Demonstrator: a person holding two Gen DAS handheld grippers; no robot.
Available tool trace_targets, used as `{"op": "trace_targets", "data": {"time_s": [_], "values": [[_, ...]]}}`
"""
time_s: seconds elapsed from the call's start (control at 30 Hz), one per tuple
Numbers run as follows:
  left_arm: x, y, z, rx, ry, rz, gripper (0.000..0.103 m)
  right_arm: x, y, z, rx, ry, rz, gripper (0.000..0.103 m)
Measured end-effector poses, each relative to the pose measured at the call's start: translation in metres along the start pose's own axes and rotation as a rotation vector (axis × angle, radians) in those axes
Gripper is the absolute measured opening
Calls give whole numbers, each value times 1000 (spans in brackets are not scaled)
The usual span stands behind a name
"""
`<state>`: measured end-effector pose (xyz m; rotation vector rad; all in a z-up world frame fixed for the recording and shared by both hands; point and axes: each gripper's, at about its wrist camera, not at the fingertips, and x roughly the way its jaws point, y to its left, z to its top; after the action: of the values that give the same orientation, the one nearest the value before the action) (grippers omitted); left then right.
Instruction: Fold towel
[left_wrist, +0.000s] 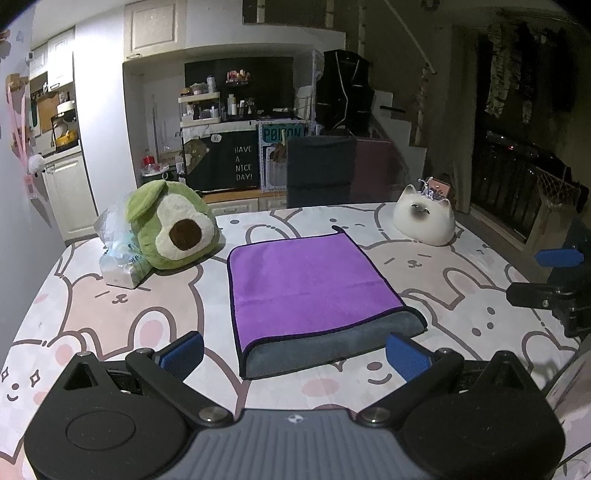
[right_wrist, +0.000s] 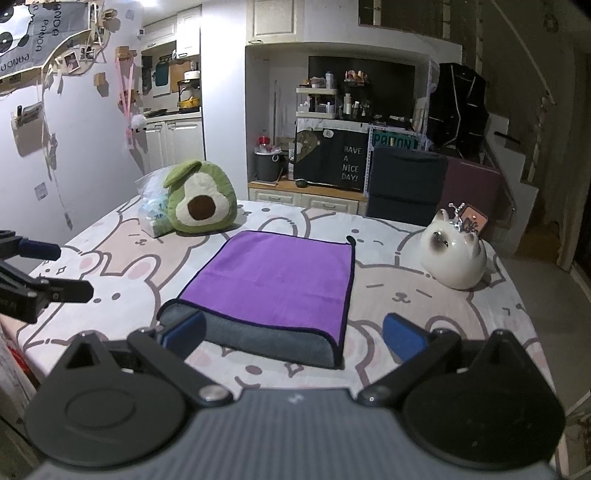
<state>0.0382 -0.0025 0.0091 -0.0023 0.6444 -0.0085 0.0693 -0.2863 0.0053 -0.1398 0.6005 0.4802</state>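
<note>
at the near edge of the counter (left_wrist: 122, 295), your left tool (left_wrist: 294, 355) sits low with its blue pads spread wide and nothing between them, and your right tool (right_wrist: 294, 334) is the same: jaws apart, holding nothing, aimed along the surface. each tool shows at the edge of the other's view, which puts them side by side and both pulled back from the work. judging by that, you have either let go after a fold or are lining up for the next one.

just ahead of both tools lies the towel (left_wrist: 306, 273), flat on the bunny-print cloth. it looks already folded once: the purple face is on top, and a grey layer sticks out from under it along the near edge, thick and rounded like a fold line. a small dark loop pokes up at its far right corner. the top layer stops short of the fold, so the layers are not quite matched.

farther out, the avocado plush (left_wrist: 171, 225) leans on a clear plastic bag (left_wrist: 114, 254) off the towel's far left corner, and the white cat figurine (left_wrist: 424, 219) stands off the far right corner. both are apart from the towel, so a side-to-side fold should have room. a far-to-near fold would too, i judge.
</note>
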Motion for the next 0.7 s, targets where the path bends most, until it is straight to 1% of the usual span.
{"op": "trace_targets", "data": {"time_s": [0.23, 0.47, 0.7], "values": [[16, 9, 7, -29, 33, 12, 103, 13, -2, 4, -6, 12, 12, 103], [33, 11, 16, -3, 38, 30, 103, 27, -6, 12, -38, 10, 8, 103], [57, 20, 19, -14, 69, 25, 103, 45, -11, 15, -56, 36, 21, 103]]}}
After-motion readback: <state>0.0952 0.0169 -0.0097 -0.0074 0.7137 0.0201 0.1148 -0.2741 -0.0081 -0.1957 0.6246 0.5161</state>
